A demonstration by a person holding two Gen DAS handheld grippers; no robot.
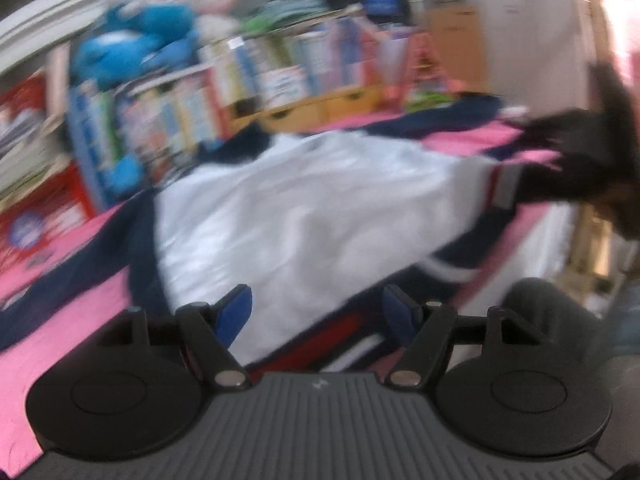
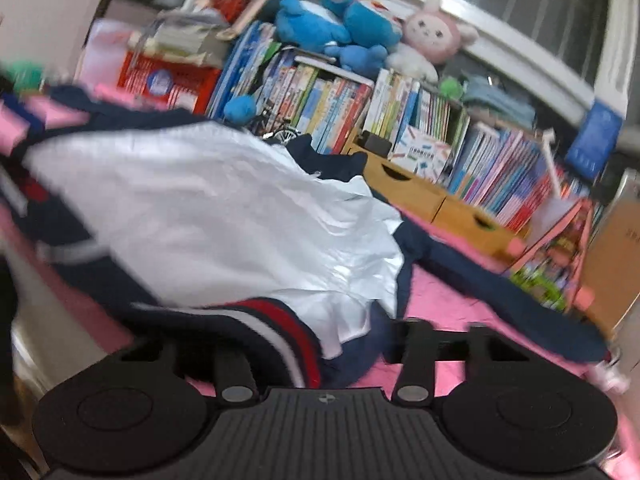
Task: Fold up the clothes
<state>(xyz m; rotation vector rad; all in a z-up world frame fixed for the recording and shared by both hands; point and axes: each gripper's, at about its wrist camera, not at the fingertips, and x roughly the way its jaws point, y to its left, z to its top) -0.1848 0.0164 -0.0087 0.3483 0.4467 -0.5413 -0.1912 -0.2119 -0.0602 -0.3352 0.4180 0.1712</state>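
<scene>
Hovering over the near hem of a navy-and-white jacket (image 1: 304,216), the left gripper (image 1: 316,312) has its blue-padded fingers (image 1: 234,312) spread wide, with white fabric and a strip of red-striped hem showing between them; nothing is clamped, and blur makes it unclear whether the pads brush the cloth. The right gripper (image 2: 320,344) sits low at the opposite end of the jacket's hem, where the red, white and navy ribbed band (image 2: 276,328) bunches up across the space where its fingers would show. Those fingertips are hidden by the fabric, so whether it is clamped on the band or merely under it cannot be told.

The jacket lies spread on a pink cover (image 2: 448,292), white panel up, with one navy sleeve (image 2: 500,296) stretched out sideways. No clean fold line is visible, so folding looks barely begun: sleeves and body remain to be turned in. Behind stand shelves of children's books (image 2: 344,108) topped with blue plush toys (image 2: 332,28).
</scene>
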